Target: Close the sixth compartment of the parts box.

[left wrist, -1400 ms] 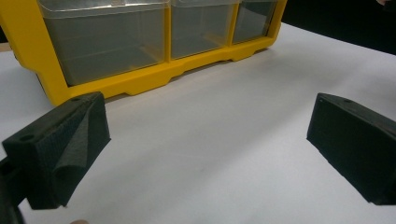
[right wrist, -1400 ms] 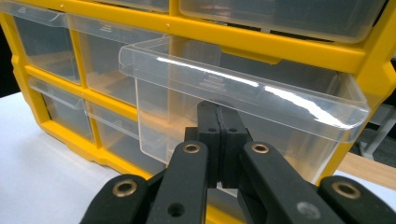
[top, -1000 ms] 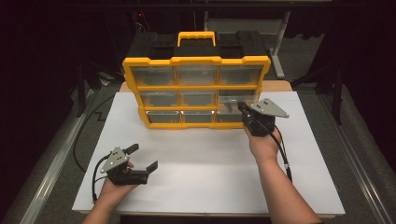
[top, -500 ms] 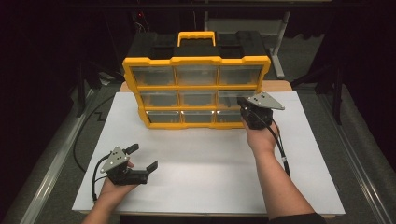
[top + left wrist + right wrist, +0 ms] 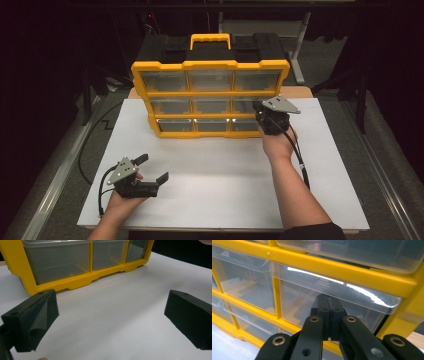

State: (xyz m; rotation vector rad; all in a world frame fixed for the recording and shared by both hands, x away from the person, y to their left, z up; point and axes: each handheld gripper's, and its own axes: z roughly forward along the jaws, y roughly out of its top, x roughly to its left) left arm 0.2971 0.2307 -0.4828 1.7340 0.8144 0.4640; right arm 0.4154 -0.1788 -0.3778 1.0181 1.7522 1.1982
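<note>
A yellow drawer cabinet [image 5: 210, 91] with clear drawers and a black top stands at the back of the white board [image 5: 225, 175]. My right gripper [image 5: 258, 107] is shut, its tips against the front of the right drawer in the middle row [image 5: 248, 104]. In the right gripper view the two pads [image 5: 329, 305] are pressed together just under that drawer's clear lip [image 5: 342, 291], with nothing seen between them. My left gripper [image 5: 152, 168] rests open on the board's front left, well away from the cabinet [image 5: 75, 282]. Its jaws [image 5: 112, 302] stand wide apart with nothing between them.
The cabinet's yellow carry handle [image 5: 210, 40] sticks up at the back. A black cable [image 5: 300, 165] trails from the right gripper along the forearm. Dark floor and metal rails [image 5: 55, 180] flank the table. Bare white board lies between the two hands.
The right gripper has edged a little left and forward, closer to the cabinet's front. The left gripper has stayed where it was.
</note>
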